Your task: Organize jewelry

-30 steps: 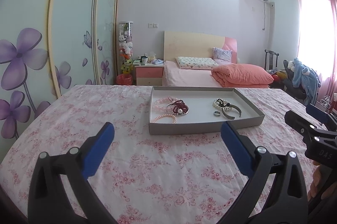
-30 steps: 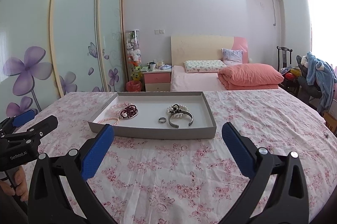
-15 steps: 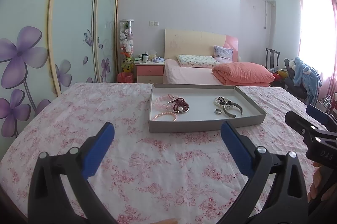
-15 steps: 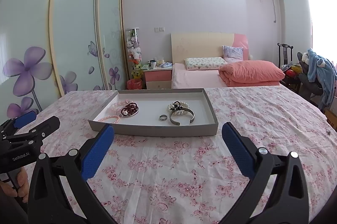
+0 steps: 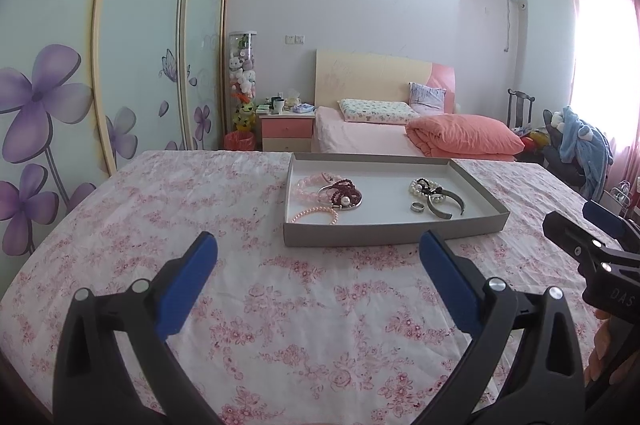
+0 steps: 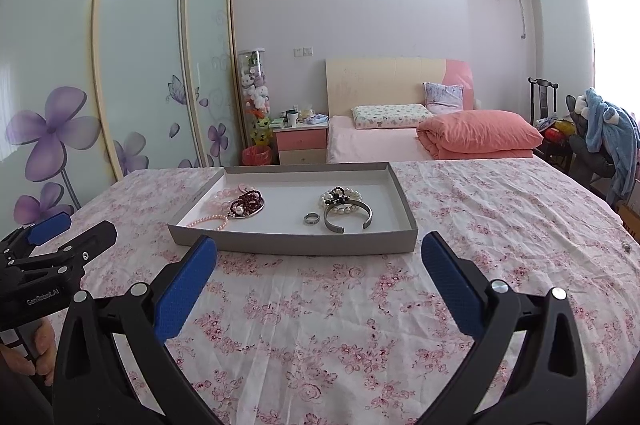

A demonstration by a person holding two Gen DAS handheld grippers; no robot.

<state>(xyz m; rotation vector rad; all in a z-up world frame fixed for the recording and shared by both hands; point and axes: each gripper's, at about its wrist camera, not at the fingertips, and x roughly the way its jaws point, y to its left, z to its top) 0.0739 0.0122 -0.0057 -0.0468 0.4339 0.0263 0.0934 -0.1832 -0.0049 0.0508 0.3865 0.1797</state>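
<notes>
Jewelry tray (image 5: 394, 233), ring (image 6: 311, 219), left hand-held gripper (image 6: 60, 231) in right view

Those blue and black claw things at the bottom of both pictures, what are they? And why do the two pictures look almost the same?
They are grabbing tools, one in each of a person's hands. Each tool has a small camera looking forward along its two fingers, so you get two pictures of one room from slightly different spots. One picture is from the left gripper, the other from the right gripper. Both are open and hold nothing. In front of them, on a flowery pink cloth, sits a grey tray with jewelry in it: pink bead bracelets, a dark red bead string, a small ring, a grey metal bangle and white pearls.
</notes>
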